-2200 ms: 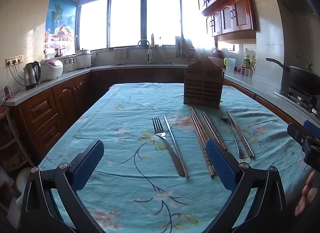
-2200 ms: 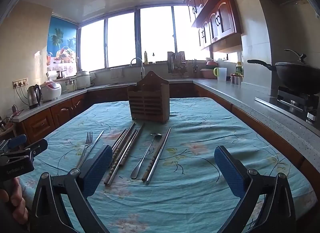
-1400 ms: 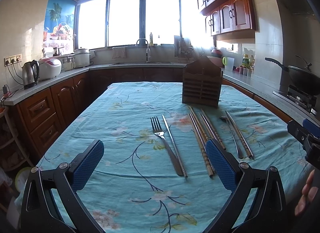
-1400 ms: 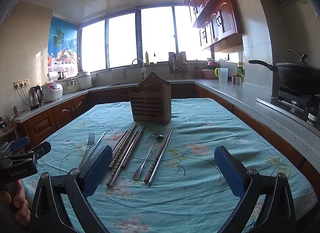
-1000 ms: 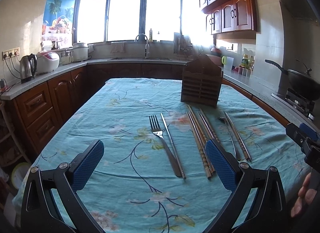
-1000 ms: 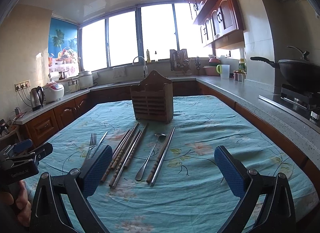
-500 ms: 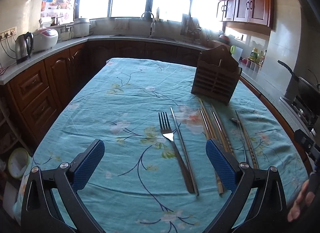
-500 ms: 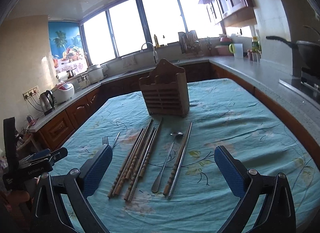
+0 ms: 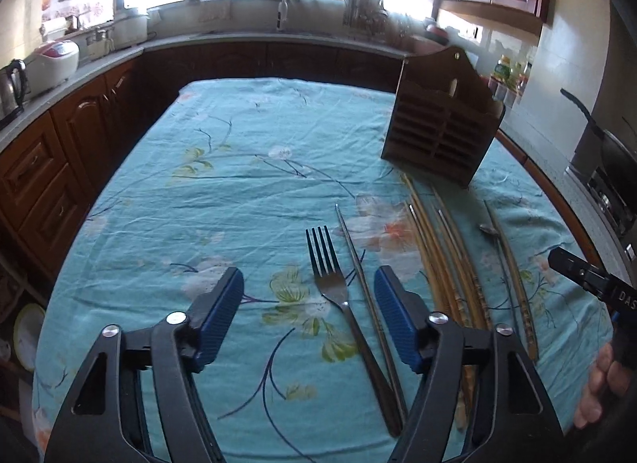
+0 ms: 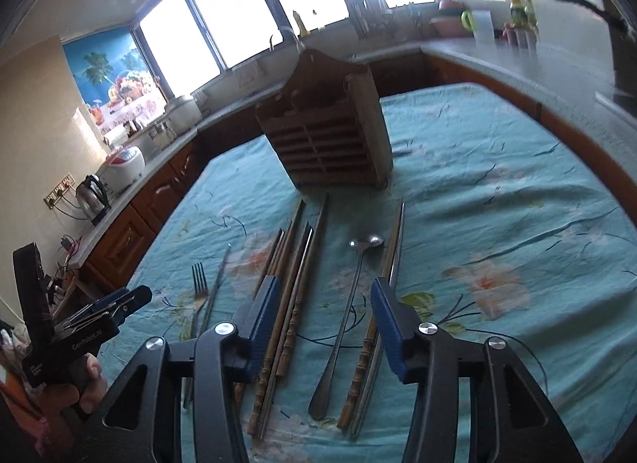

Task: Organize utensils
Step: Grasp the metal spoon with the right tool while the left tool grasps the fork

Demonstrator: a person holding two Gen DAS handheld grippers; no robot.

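Left wrist view: the left gripper (image 9: 308, 309) hangs over the teal tablecloth (image 9: 223, 184), jaws spread, holding nothing, framing the fork (image 9: 338, 295) and a metal chopstick (image 9: 366, 284). The wooden utensil holder (image 9: 442, 140) stands upright beyond them. On the right wrist view, the right gripper (image 10: 322, 321) is spread too, empty, over the spoon (image 10: 346, 315) and wooden chopsticks (image 10: 294, 303), all lying flat just in front of that holder.
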